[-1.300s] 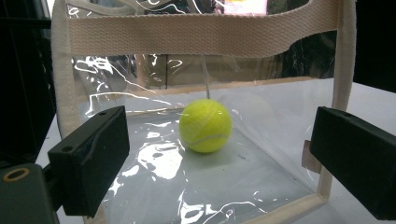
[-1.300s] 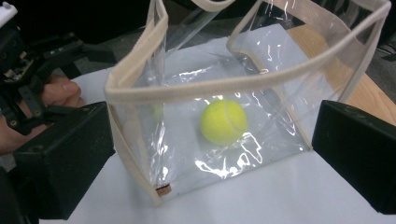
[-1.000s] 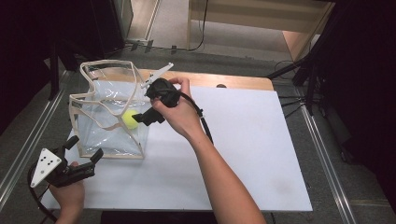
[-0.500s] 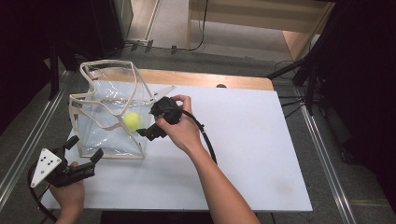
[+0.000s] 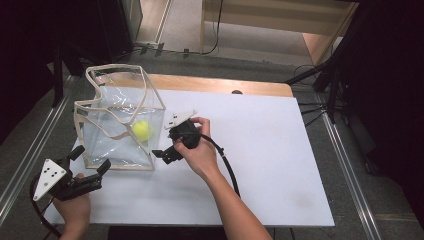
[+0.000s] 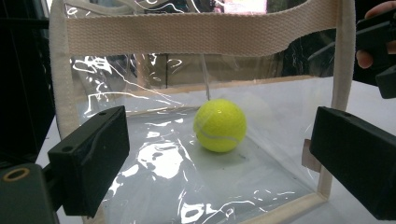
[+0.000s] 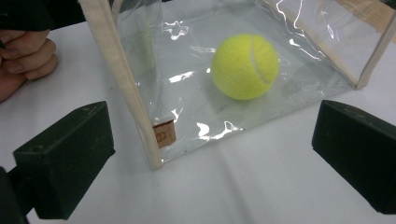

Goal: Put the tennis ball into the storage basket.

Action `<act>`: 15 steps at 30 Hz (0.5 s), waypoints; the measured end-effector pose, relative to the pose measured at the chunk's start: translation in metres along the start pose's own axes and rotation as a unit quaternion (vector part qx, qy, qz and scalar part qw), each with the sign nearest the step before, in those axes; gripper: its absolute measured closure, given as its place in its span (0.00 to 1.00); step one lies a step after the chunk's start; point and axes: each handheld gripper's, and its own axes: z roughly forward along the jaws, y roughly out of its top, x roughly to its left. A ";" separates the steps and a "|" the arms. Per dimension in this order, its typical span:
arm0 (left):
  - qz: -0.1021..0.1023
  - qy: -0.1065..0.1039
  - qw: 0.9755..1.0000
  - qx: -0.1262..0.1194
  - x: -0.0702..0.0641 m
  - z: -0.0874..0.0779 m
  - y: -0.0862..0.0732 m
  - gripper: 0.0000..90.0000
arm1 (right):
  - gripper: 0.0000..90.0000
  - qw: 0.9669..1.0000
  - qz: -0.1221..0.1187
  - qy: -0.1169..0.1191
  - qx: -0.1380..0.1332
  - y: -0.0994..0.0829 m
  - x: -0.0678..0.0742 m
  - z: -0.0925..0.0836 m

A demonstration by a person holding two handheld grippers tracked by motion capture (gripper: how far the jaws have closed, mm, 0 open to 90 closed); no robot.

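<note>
Both grippers of mine are empty, jaws spread wide. My right gripper (image 5: 162, 154) sits on the white table (image 5: 260, 150) just beside the near right corner of the clear bag (image 5: 117, 127), and its jaws point at that corner — in the right gripper view a cream edge strip runs up between them, with a small brown label (image 7: 164, 133) at its foot. My left gripper (image 5: 90, 170) hovers at the table's near left edge, close to the bag's front wall, its grey three-cornered plate (image 5: 48, 176) on top. Inside the bag the yellow tennis ball (image 5: 142, 130) rests on the clear floor — upright walls all round, the webbing handles (image 5: 117, 75) standing above the open mouth. Through the left gripper view the ball (image 6: 220, 125) lies between my two jaws, behind the plastic
</note>
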 end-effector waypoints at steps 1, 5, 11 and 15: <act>0.001 0.000 1.000 0.002 0.000 0.000 0.000 0.06 | 0.00 1.000 0.002 0.000 -0.001 -0.003 0.000 0.000; 0.002 0.001 1.000 0.002 0.000 0.000 0.000 0.06 | 0.00 1.000 0.003 -0.001 -0.004 -0.013 -0.001 0.000; 0.000 0.001 1.000 0.001 0.000 0.000 0.000 0.06 | 0.00 1.000 0.018 -0.007 -0.011 -0.026 -0.002 -0.003; 0.001 0.000 1.000 0.002 -0.001 0.000 0.000 0.06 | 0.00 1.000 0.023 -0.009 -0.014 -0.035 -0.003 -0.007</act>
